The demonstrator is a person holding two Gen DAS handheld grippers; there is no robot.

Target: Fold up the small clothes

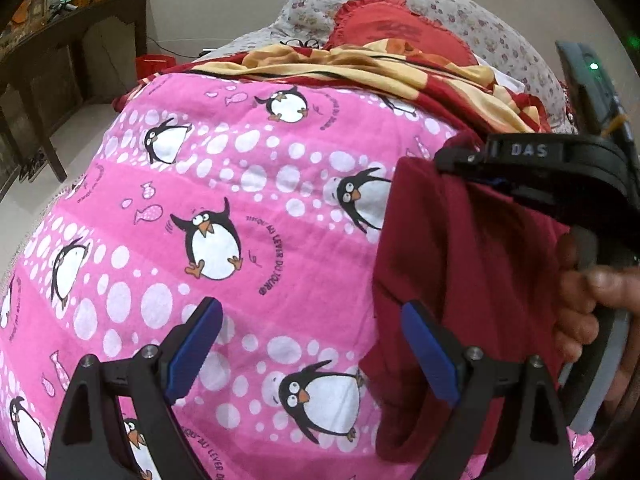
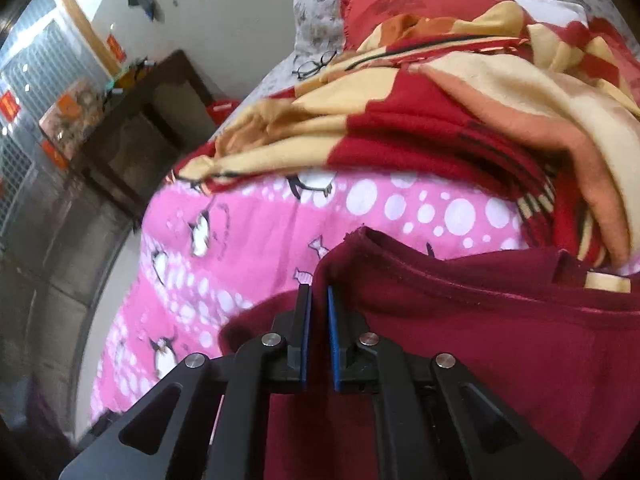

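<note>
Work surface: a bed covered by a pink sheet (image 1: 248, 184) printed with penguins and white dots. A maroon garment (image 1: 460, 280) lies on the sheet, to the right in the left wrist view and across the lower part of the right wrist view.

Left hand-held gripper (image 1: 312, 344): released. Its two blue-padded fingers stand wide apart. One finger is over bare pink sheet; the other is over the left edge of the maroon garment. Nothing is pinched between them.

Right hand-held gripper (image 2: 319, 300): clenched on the maroon garment. The blue pads are drawn close together with a raised ridge of the cloth between them, at the garment's hemmed edge. In the left wrist view the same tool appears at upper right, black, its body sitting on the garment's upper portion, with the person's hand (image 1: 592, 300) wrapped around its grip.

Garment condition: rumpled, one seamed edge running across the right wrist view from the pads toward the right. Its full outline cannot be made out.

Surroundings: a red and cream blanket (image 2: 460, 120) is heaped at the far end of the sheet, just beyond the garment. Behind it sit a red cushion (image 1: 400, 32) and a floral pillow (image 1: 492, 36). A pair of spectacles (image 2: 314, 65) rests on the bedding near the blanket's edge. A dark wooden cabinet (image 1: 72, 64) stands beside the bed against the wall.
</note>
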